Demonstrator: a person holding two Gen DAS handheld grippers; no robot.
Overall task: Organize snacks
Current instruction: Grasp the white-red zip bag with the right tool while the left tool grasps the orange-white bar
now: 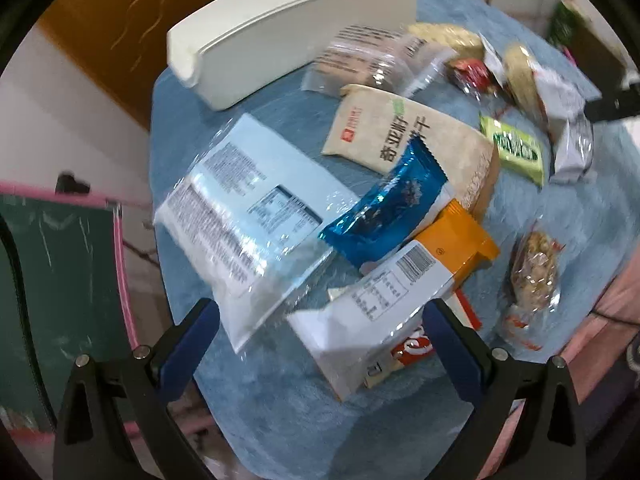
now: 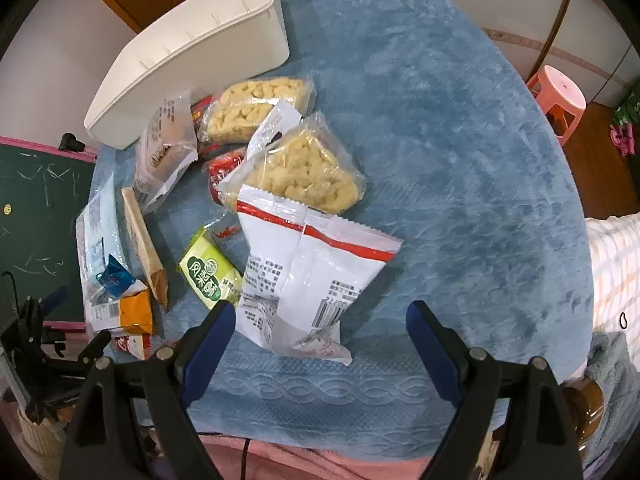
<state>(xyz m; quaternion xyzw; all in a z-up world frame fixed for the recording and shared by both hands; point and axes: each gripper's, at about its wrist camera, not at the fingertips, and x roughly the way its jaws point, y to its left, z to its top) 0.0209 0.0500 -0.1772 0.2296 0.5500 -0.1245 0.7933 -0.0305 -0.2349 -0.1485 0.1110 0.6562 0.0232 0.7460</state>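
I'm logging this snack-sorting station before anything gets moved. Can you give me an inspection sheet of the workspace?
Surface: blue towel covering the table.
Job's things: white bin at the far edge; wrapped snacks scattered, including white packet, green packet, blue packet.
Clutter: nothing seen.
Grippers: left gripper open over the pile; right gripper open by the white packet.
Cables: dark cable at near edge.
Surroundings: pink stool, chalkboard.

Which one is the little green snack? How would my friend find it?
Start at the big white bin at the far end of the blue cloth, then come down past the clear bags of pale puffs. The green snack lies beside the large white packet with red stripes; it is the only lime-green wrapper there.
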